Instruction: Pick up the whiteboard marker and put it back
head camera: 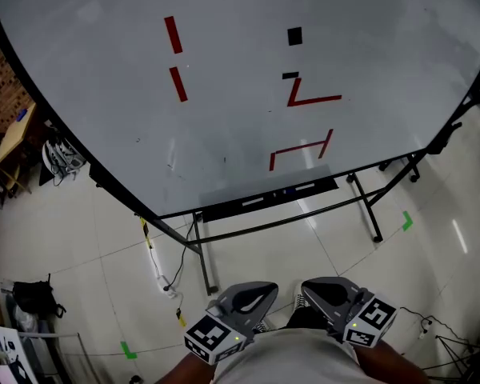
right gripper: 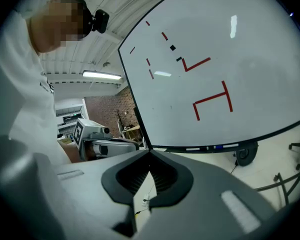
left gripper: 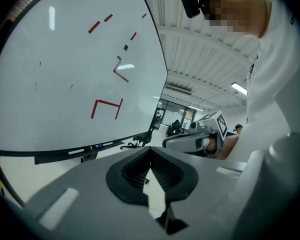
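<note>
You hold two tools, left tool and right tool, each with jaws closed together and empty. Under the whiteboard, its tray carries two slim white pens end to end: blue-capped marker and second marker.

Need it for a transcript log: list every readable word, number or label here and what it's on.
No text reads legibly.
Whiteboard: loose red strokes and black dashes, no words.
Markers on its tray: print too small.
Cubes on left gripper and right gripper: square patterns, no letters.
</note>
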Demonstrator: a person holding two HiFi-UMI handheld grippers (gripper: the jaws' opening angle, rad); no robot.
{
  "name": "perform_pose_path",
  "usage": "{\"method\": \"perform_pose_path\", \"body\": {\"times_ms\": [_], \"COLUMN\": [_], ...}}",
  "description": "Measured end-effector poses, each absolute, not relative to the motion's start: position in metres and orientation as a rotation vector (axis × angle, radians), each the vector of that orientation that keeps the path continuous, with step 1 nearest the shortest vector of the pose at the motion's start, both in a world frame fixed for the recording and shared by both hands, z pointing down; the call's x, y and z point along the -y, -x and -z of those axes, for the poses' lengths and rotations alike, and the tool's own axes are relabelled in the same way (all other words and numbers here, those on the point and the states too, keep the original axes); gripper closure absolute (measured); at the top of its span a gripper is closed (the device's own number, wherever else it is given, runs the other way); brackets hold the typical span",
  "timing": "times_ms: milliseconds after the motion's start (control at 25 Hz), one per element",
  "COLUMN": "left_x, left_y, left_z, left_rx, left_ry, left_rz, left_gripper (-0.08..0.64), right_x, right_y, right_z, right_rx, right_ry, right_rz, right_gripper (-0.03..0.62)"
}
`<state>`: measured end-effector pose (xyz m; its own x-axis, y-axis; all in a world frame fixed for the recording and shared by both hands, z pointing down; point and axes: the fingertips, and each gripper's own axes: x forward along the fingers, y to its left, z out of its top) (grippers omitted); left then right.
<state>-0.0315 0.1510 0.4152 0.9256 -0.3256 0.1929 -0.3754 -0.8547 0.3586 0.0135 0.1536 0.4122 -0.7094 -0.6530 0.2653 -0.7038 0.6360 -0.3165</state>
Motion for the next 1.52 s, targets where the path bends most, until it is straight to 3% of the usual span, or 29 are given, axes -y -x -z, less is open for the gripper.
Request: {"method": "perform_pose_path", "body": {"times_ms": [1040, 1520], "left_x": [0.031, 0.053], "left_y": [-0.054, -0.044], "left_z": [-0.414, -0.437], "left_rx": [0.98, 0.914], "left_ry": [-2.636, -2.621], "left_rz": [-0.226, -0.371], "left_gripper": [0.543, 0.543], "right_x": [0.038, 0.06], "right_y": [-0.095, -0.104], "right_z": [-0.415, -0.426], "right_rx": [2.862, 2.804], "right_ry": [-0.616, -0.756], "right_rz": [-0.574, -0.575], "right_gripper": [0.591, 0.591]}}
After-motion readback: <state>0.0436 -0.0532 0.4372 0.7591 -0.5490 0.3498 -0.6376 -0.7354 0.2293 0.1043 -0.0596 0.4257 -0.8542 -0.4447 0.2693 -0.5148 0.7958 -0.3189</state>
